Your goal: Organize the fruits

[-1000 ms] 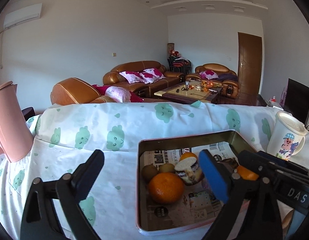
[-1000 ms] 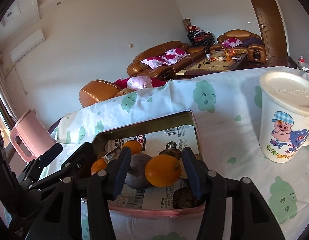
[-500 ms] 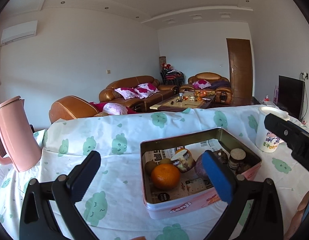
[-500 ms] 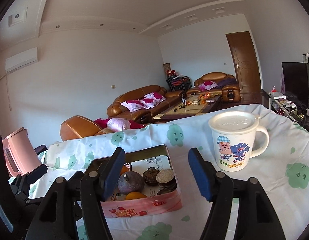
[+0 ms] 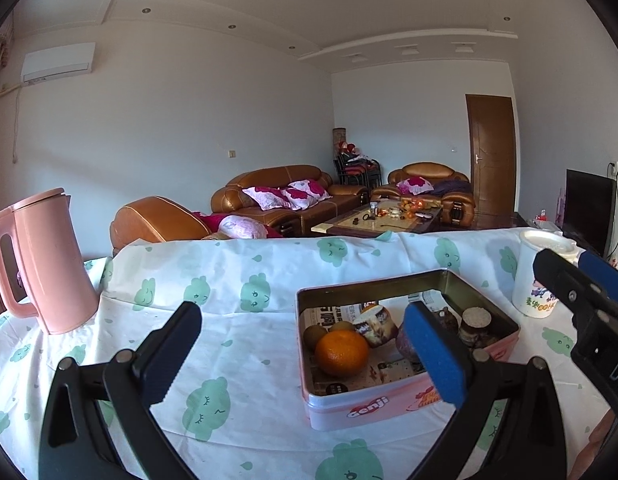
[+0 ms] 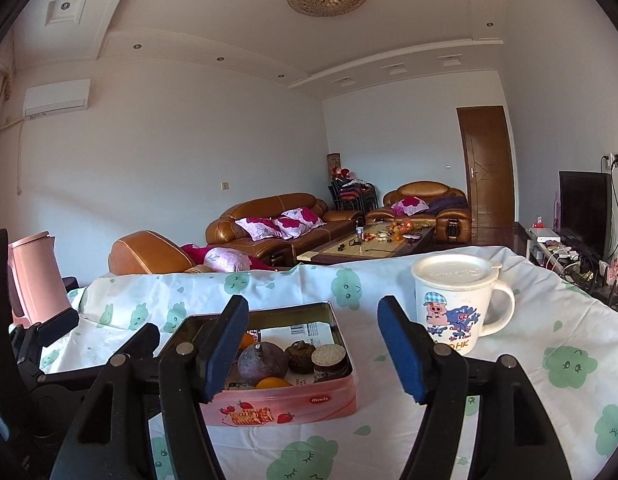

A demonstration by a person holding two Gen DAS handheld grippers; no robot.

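Fruit gathered in the tin, both grippers clear of it.

The tin [image 5: 409, 396] sits near-right on the tabletop [image 5: 237, 320], probably to keep loose fruit together: an orange [image 5: 341, 353], a kiwi [image 5: 315, 334], a dark round fruit [image 6: 262, 363] and small jars [image 6: 329, 360]. The left gripper [image 5: 305, 352] and right gripper [image 6: 313, 350] have jaws released, holding nothing. A lidded mug [image 6: 457, 304] stands right of the tin.

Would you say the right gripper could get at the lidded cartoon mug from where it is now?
Probably yes. The right gripper is open and empty, and the mug stands upright on the tablecloth just right of it, apart from the pink tin, with nothing between them. Its width may be a tight fit.
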